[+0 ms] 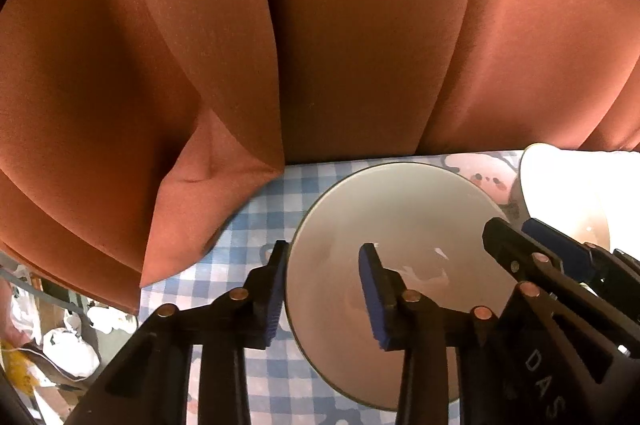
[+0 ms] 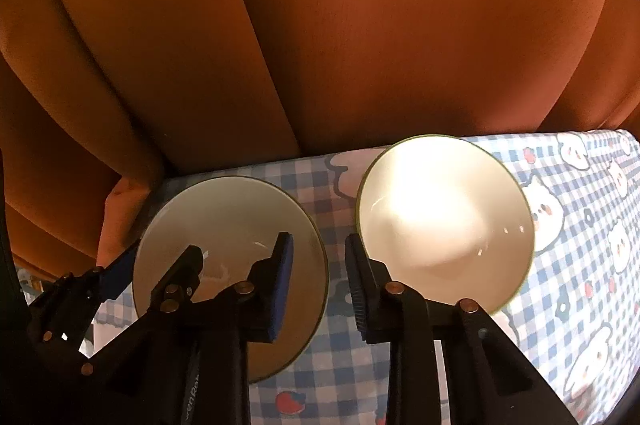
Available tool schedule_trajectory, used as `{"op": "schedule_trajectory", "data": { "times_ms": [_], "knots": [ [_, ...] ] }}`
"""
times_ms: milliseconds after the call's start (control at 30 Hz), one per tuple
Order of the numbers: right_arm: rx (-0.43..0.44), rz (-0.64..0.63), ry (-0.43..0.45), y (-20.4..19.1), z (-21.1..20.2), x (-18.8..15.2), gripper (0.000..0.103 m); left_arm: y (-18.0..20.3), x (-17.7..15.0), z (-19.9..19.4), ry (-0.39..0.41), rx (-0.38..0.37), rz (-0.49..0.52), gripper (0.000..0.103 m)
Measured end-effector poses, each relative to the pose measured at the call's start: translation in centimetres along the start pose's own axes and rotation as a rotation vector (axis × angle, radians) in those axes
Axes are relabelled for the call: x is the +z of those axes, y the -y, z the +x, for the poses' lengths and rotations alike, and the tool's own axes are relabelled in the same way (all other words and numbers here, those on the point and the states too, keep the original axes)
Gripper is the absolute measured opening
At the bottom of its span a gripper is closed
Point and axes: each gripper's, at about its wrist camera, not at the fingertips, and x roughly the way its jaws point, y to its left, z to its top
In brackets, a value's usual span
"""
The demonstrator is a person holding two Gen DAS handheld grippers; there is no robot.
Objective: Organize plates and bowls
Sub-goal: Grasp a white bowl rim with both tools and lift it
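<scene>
Two bowls (image 2: 230,257) (image 2: 444,221) were flanked on the checked tablecloth (image 2: 560,265).
Left gripper (image 1: 326,295) and right gripper (image 2: 318,285) were held apart, unclamped; rims would best be straddled squarely.

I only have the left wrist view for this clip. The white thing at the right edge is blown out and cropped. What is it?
Observer: A second bowl, seen whole in the right wrist view, upright and empty.
Operator: Does it touch the left bowl?
Observer: No. A strip of checked tablecloth shows between it and the left bowl.
Operator: And the right tool?
Observer: The right tool is open, with one finger over the left bowl and the other beside the second bowl's rim, gripping neither.
</scene>
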Motion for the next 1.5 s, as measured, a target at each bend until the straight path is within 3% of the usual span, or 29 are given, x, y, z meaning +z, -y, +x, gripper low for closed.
{"op": "schedule_trajectory", "data": {
  "times_ms": [67, 200, 633, 1100, 1500],
  "knots": [
    [0.016, 0.001, -0.009, -0.1, 0.5, 0.0, 0.021, 0.0, 0.0, 0.1, 0.002, 0.007, 0.006, 0.029],
    [0.007, -0.007, -0.008, -0.2, 0.8, 0.1, 0.018, 0.0, 0.0, 0.3, 0.003, 0.012, 0.012, 0.027],
    [0.000, -0.011, -0.023, 0.1, -0.4, 0.2, 0.017, 0.1, -0.4, -2.0, 0.019, 0.008, 0.005, 0.027],
    [0.001, -0.043, 0.034, 0.2, -6.9, -0.9, 0.017, 0.0, -2.0, -7.0, 0.069, 0.014, -0.026, 0.027],
    [0.021, -0.026, 0.088, 2.9, -13.1, -4.0, 0.018, 3.1, -4.9, -12.6, 0.117, 0.025, -0.017, 0.027]
  ]
}}
